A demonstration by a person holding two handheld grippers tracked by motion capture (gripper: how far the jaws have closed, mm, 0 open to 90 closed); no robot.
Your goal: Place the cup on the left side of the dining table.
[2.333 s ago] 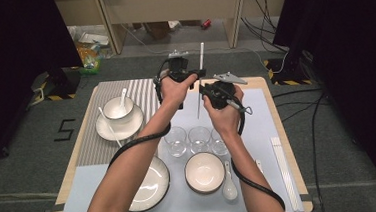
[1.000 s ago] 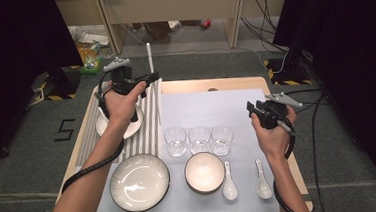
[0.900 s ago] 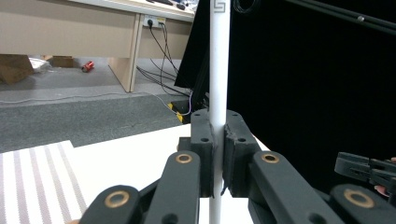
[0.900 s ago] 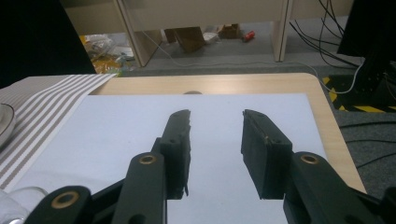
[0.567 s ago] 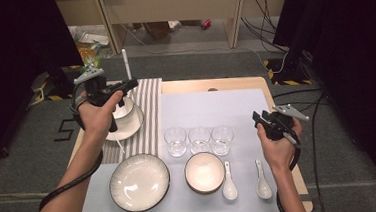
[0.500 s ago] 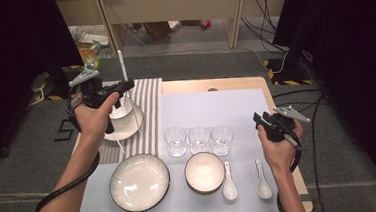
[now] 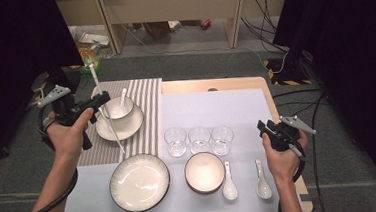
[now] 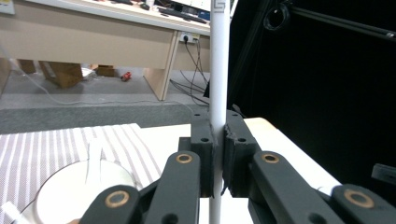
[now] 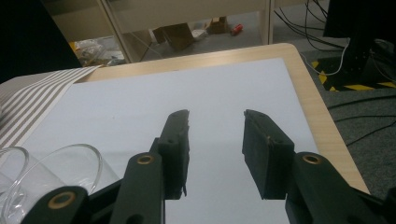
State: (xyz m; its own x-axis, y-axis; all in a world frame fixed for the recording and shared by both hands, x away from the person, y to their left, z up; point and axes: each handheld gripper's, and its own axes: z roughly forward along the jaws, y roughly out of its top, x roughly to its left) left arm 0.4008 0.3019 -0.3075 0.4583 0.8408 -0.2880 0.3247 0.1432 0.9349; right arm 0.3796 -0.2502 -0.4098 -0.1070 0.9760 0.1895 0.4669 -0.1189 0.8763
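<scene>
So right now the left gripper (image 7: 97,100) is clamped tight on a long thin white stick (image 8: 218,70), looks like a chopstick. It's pinched partway down its length, so a good bit pokes up above the jaws and the rest hangs down. In the high view the white stick (image 7: 108,122) slants over the grey-and-white striped placemat (image 7: 148,106), its lower end near the mat's bottom edge, just beside the white saucer (image 7: 122,132) carrying a white cup with a spoon in it (image 7: 119,107).

The right gripper (image 9: 215,142) is empty, jaws apart with nothing between them, and they've just been opening a bit more. It's hovering over the pale grey mat (image 9: 215,88) on the right side of the table, near the three clear glasses (image 7: 199,139) and the two white ceramic spoons (image 7: 245,181).

My take on doing this step well: get the stick down low and roughly flat before letting go, so it doesn't bounce or roll off. Watch the long lower end, since it could clip the saucer or tip the cup. Pick a bare strip of striped mat, lay it parallel to the stripes, then open slowly and lift straight away.
</scene>
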